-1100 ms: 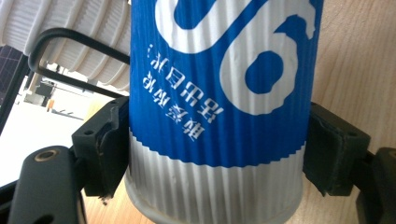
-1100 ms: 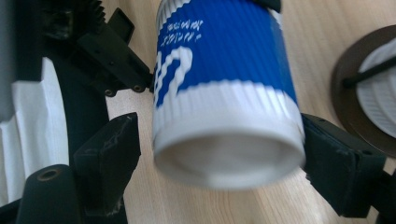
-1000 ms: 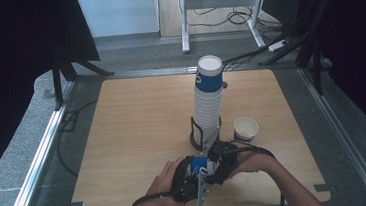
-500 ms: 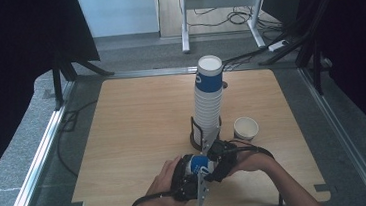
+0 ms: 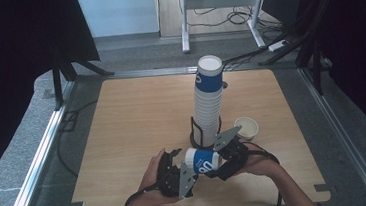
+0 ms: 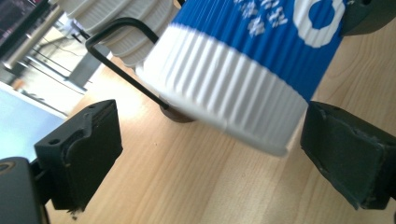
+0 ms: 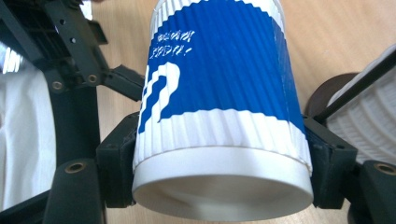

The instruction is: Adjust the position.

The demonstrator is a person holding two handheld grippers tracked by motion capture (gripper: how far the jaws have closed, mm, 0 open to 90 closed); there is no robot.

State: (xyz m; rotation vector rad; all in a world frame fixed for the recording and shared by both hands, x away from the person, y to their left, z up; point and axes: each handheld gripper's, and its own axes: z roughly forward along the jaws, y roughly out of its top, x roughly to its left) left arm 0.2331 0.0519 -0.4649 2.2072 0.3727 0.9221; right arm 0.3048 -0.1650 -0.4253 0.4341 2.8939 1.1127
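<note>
Right gripper view: cup (image 7: 219,116) between claw (image 7: 224,168) pads

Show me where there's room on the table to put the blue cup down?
The whole left half of the table is bare, and so is the far strip behind the cup stack. It is crowded near the front middle, where both claws meet at the blue cup, by the stack's wire holder and the small cup.

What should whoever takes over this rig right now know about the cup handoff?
Right gripper: shut on the blue-and-white cup, held near its rim end, tilted above the table.
Left gripper: jaws have just been opening; cup between them, pads clear of it.
Cup stack stands upright in its wire holder; one small cup sits right of it.
Done: cup passed to the right gripper.
Left: probably placing the cup.
</note>
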